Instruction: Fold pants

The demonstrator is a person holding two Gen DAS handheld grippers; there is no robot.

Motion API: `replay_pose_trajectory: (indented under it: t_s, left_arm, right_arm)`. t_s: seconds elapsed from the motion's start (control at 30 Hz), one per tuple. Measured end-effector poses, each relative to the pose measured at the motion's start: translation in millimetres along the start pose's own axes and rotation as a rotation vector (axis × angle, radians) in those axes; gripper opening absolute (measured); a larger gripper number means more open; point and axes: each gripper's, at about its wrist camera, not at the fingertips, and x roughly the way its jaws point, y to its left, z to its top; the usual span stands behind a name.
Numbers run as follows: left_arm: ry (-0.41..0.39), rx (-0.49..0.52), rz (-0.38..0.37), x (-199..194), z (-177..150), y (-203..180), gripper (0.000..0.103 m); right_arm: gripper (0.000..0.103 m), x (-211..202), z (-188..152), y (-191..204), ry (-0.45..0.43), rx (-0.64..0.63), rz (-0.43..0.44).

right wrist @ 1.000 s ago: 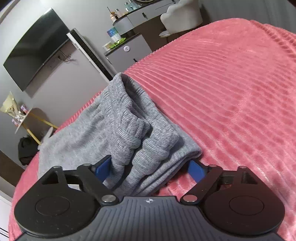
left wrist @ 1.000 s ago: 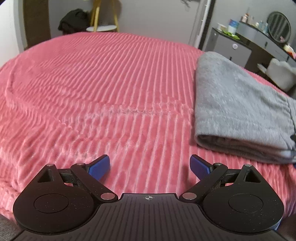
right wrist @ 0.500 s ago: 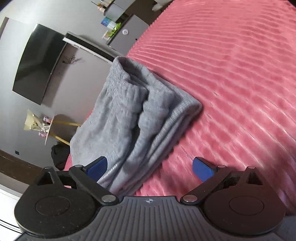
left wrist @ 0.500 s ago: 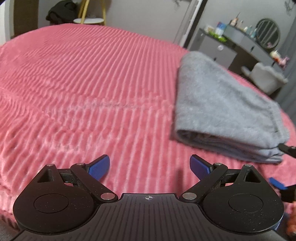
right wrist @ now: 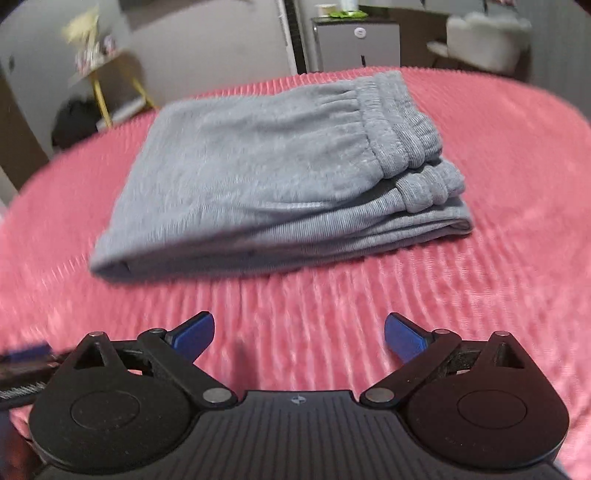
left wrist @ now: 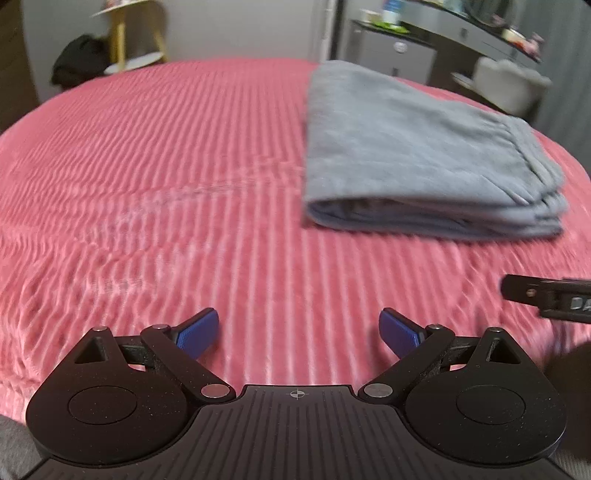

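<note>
While clear of pants [right wrist: 273, 173], hand-held grippers [right wrist: 299, 334] agape.

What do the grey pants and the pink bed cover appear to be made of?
Pants: soft grey knit, likely fleecy cotton jersey, matte; fine ribbing on the folded edges and a gathered elastic waistband suggest it.
Bed cover: plush pink fabric, probably polyester fleece; raised parallel ridges catch a slight sheen.

This is a bedroom in a home. A bed [left wrist: 184, 184] covered by a pink ribbed plush blanket fills both views. Beyond it stand a small grey cabinet [right wrist: 356, 42], a long dressing counter [left wrist: 461, 33] crowded with bottles and jars, a white fluffy chair [right wrist: 487, 40], and a yellow-legged side table [left wrist: 129, 48] against pale walls.
</note>
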Motion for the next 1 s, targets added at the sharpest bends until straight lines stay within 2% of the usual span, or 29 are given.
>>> replay_pose_trajectory:
  t_s: [0.1,0.2,0.27,0.4,0.47,1.0]
  left_arm:
    - [-0.036,0.041,-0.015,-12,-6,-6,0.100]
    - [-0.090,0.091,-0.017,-22,-6,-14,0.101]
    - [-0.123,0.131,0.010,-27,-7,-21,0.101]
    - [-0.172,0.175,0.002,-32,-8,-28,0.101]
    - [-0.183,0.182,0.004,-34,-8,-30,0.101]
    - [-0.115,0.083,-0.027,-25,3,-23,0.101]
  right_arm:
    - [0.099,-15,-11,11,-0.005,-0.057,-0.033]
    - [0.099,-34,-15,12,-0.067,-0.082,-0.027]
    - [0.099,-44,-15,12,-0.118,-0.077,-0.039]
    - [0.099,-55,-12,8,-0.206,-0.045,-0.099]
    - [0.099,-57,-12,6,-0.225,-0.030,-0.097]
    - [0.099,-41,-12,19,-0.183,-0.109,-0.134]
